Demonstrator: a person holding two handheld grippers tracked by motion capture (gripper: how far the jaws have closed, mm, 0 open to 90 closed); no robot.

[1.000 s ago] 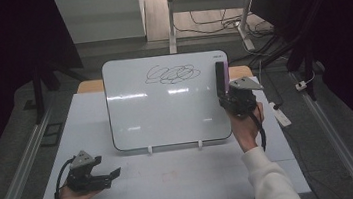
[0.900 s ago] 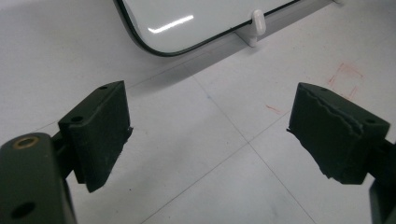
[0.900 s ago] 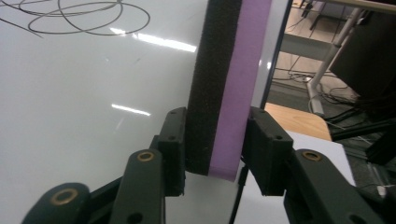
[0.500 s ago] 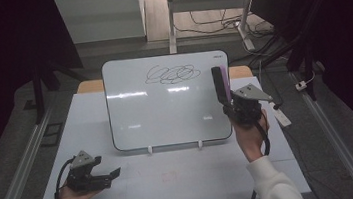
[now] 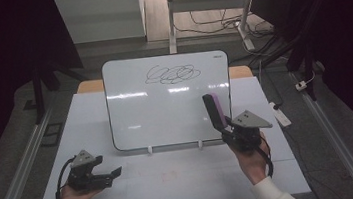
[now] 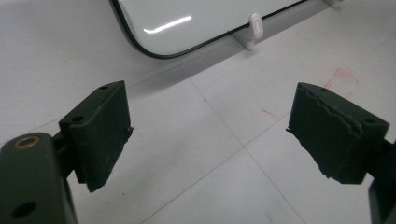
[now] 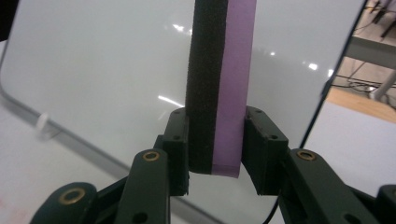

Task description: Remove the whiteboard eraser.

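upright, eraser clamped in right gripper before whiteboard; left gripper wide open, empty.

the right claw carried the eraser leftward, seemingly lower, across the whiteboard.

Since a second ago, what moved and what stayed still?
The right hand-held gripper, clamped on the purple and black eraser, slid left along the front of the whiteboard and came a bit nearer the person. Its jaws closed tighter on the eraser. The left hand-held gripper stayed open on the table, and the scribble is still unwiped.
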